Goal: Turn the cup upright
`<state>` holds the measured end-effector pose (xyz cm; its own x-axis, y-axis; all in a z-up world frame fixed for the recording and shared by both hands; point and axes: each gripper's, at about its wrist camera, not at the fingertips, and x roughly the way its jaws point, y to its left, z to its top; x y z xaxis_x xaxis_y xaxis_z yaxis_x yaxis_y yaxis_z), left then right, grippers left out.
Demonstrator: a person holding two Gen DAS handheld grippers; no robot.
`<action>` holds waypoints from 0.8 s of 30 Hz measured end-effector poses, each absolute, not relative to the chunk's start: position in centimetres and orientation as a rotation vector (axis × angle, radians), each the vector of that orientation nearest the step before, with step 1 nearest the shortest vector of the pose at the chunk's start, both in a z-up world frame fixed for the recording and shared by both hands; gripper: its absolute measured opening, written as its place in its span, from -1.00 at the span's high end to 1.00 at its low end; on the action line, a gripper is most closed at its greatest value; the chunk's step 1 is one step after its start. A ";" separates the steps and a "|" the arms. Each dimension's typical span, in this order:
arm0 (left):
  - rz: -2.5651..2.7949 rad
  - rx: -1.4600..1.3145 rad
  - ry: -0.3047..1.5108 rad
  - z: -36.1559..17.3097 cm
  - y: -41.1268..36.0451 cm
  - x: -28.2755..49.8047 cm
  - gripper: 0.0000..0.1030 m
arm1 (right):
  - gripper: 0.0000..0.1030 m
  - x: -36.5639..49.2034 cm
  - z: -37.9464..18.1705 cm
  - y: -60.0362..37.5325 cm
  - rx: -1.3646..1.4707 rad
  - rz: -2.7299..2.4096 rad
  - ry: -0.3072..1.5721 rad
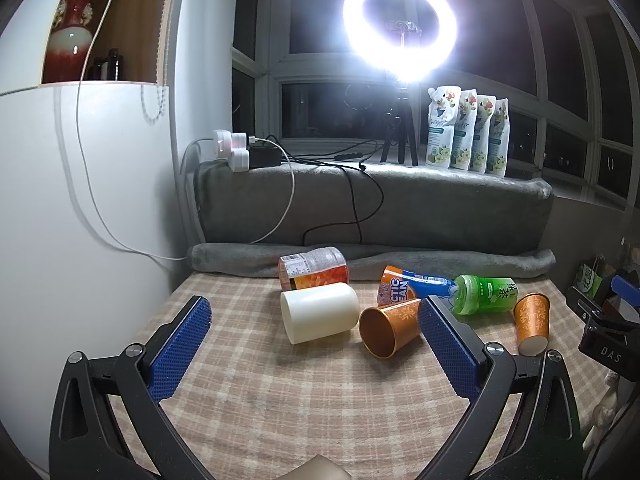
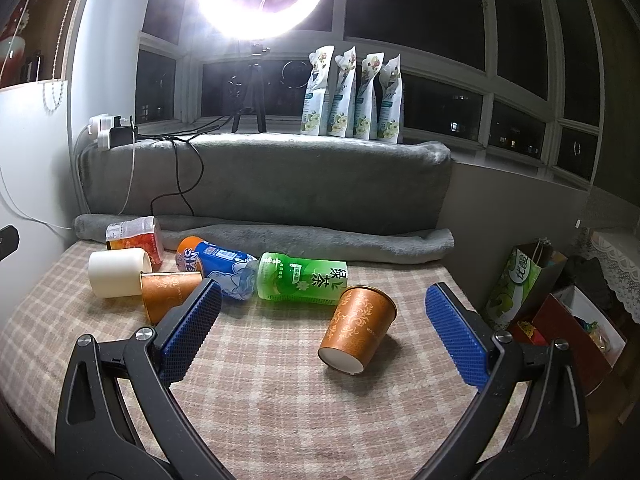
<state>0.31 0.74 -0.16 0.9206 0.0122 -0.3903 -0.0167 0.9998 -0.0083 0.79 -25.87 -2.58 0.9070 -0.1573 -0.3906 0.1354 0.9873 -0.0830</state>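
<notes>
A white cup (image 1: 319, 312) lies on its side on the checked cloth, mouth toward me; it also shows in the right wrist view (image 2: 116, 273). An orange paper cup (image 1: 390, 330) lies on its side next to it, seen too in the right wrist view (image 2: 170, 294). A second orange paper cup (image 2: 358, 328) lies tipped over, base toward me, and shows at the right of the left wrist view (image 1: 531, 323). My left gripper (image 1: 314, 338) is open, just short of the white and orange cups. My right gripper (image 2: 324, 326) is open, with the second orange cup between its fingers' line.
A green tea bottle (image 2: 304, 280), a blue bottle (image 2: 218, 266) and an orange-labelled bottle (image 1: 314, 268) lie behind the cups. A rolled grey blanket (image 2: 280, 236) borders the back. A ring light (image 1: 400, 28), pouches (image 1: 468, 132) and plugs stand on the ledge. Bags (image 2: 524, 284) sit at right.
</notes>
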 end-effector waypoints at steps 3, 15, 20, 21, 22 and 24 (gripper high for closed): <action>0.014 -0.012 0.402 -0.2 0.8 0.3 -0.99 | -1.00 1.0 -3.0 -24.9 -0.058 -0.148 0.409; 0.014 -0.012 0.401 -0.2 0.8 0.3 -0.99 | -1.00 1.4 -3.2 -24.8 -0.062 -0.141 0.416; 0.017 -0.011 0.406 -0.6 0.8 0.5 -0.99 | -1.00 1.7 -3.3 -24.7 -0.065 -0.119 0.421; 0.017 -0.011 0.408 -0.7 0.8 0.6 -0.99 | -1.00 1.8 -3.4 -24.6 -0.068 -0.112 0.421; 0.018 -0.011 0.410 -0.8 0.8 0.7 -0.99 | -1.00 2.0 -3.3 -24.8 -0.072 -0.103 0.423; 0.020 -0.008 0.415 -1.0 0.7 1.0 -0.99 | -1.00 2.3 -3.4 -24.6 -0.087 -0.075 0.426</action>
